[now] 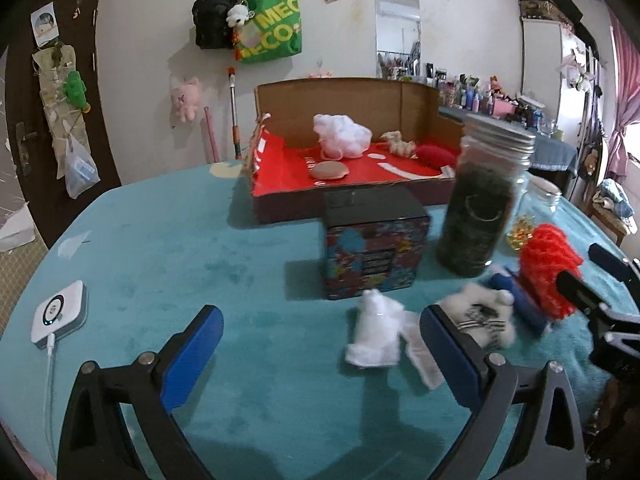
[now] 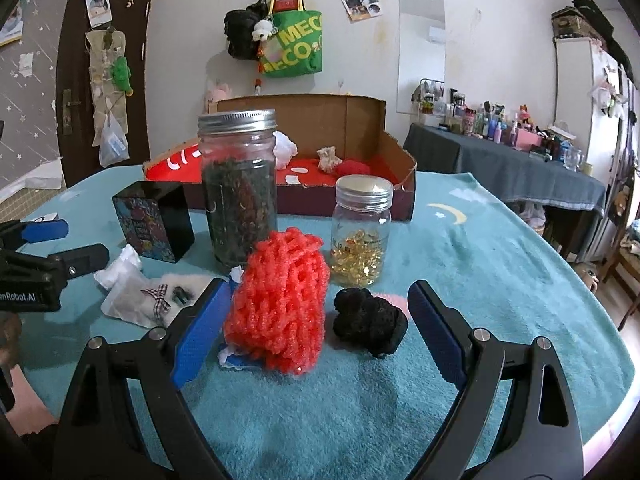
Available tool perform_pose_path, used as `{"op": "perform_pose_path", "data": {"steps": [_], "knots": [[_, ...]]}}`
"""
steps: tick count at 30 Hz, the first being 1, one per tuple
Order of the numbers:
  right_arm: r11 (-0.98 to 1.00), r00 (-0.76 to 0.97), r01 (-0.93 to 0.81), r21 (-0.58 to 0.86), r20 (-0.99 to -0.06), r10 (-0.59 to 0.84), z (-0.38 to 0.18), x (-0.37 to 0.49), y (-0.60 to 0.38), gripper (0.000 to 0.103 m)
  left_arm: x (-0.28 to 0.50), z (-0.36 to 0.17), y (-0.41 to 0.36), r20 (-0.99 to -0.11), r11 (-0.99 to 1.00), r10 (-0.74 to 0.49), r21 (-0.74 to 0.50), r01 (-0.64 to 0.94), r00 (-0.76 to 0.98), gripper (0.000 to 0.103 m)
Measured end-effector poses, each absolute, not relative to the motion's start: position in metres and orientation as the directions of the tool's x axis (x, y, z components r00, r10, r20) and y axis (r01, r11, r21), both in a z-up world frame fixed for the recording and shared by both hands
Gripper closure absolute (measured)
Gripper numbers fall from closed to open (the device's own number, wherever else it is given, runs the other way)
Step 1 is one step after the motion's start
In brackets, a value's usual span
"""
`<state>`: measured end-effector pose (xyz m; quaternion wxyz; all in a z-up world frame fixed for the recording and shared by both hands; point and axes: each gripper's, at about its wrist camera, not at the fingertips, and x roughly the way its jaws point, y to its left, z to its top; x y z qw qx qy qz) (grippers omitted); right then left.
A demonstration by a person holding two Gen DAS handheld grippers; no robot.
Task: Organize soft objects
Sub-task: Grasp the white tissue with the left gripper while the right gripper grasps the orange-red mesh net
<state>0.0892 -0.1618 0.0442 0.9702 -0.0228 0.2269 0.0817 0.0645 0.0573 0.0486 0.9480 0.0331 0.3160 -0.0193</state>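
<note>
1. Left tongs [image 1: 320, 344]: released, hovering above teal bench [image 1: 160, 248]; white soft pieces [image 1: 374, 328] beyond the tips.
2. Right tongs [image 2: 316, 320]: released, straddling red knit item [image 2: 280, 300] and black soft lump [image 2: 368, 322] on bench.
3. Cardboard box [image 2: 360, 120]: behind jars, holding soft items.

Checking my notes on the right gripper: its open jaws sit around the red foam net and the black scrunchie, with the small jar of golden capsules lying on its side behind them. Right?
Not quite: the small jar of golden capsules stands upright, lid on top, as the right wrist view shows. The rest holds: the open right gripper brackets the red foam net and black scrunchie.
</note>
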Motion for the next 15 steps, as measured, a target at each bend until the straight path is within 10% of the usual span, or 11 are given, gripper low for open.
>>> {"op": "perform_pose_path", "data": {"steps": [7,11,12,15], "knots": [[0.979,0.873,-0.202,-0.011,-0.454,0.175,0.046,0.094,-0.157,0.016,0.078,0.032,0.054,-0.669,0.987,-0.088,0.040,0.155,0.738,0.041],[0.965,0.849,-0.262,-0.020,-0.479,0.221,0.041,0.096,-0.149,0.046,0.076,0.033,0.048,-0.679,0.969,-0.191,-0.014,0.248,0.709,0.094],[0.959,0.835,-0.282,-0.004,-0.494,0.243,0.039,0.098,-0.148,0.062,0.074,0.034,0.046,-0.675,0.969,-0.186,-0.006,0.246,0.714,0.094],[0.955,0.841,-0.297,0.019,-0.469,0.271,0.041,0.093,-0.151,0.067,0.065,0.041,0.043,-0.648,0.966,-0.203,-0.011,0.257,0.734,0.095]]}}
